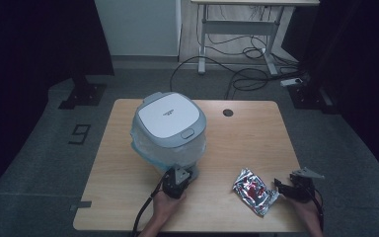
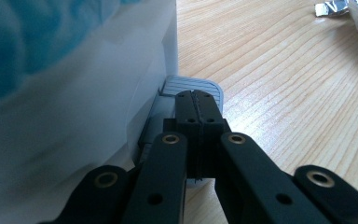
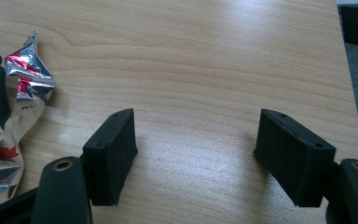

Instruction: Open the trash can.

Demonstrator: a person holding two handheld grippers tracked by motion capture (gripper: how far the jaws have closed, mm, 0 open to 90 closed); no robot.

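We see a small lidded bin (image 1: 170, 129) standing upright on the wooden table (image 1: 256, 133), left of the middle and toward the far edge. Its body is rounded and pale, lined with a bluish translucent bag that bulges below the rim, and its flat white lid has a grey-blue border with a small tab at the near right corner. A grey ribbed pedal (image 2: 193, 87) juts from its foot toward the person's side; the bin's front faces that way, with its hinge side to the far edge.

Our left gripper (image 1: 177, 178) sits right at that foot, its jaws pressed together with nothing between them, their tips lying over the pedal in the left gripper view. Whether they press on it we cannot tell. The left hand comes up from the near edge, forearm pointing roughly away from us, cable trailing behind.

Our right gripper (image 3: 198, 154) rests low near the right front corner, jaws wide apart over bare wood. Just to its left lies a crumpled silver and red foil packet (image 1: 254, 190), long axis running diagonally from far left to near right.
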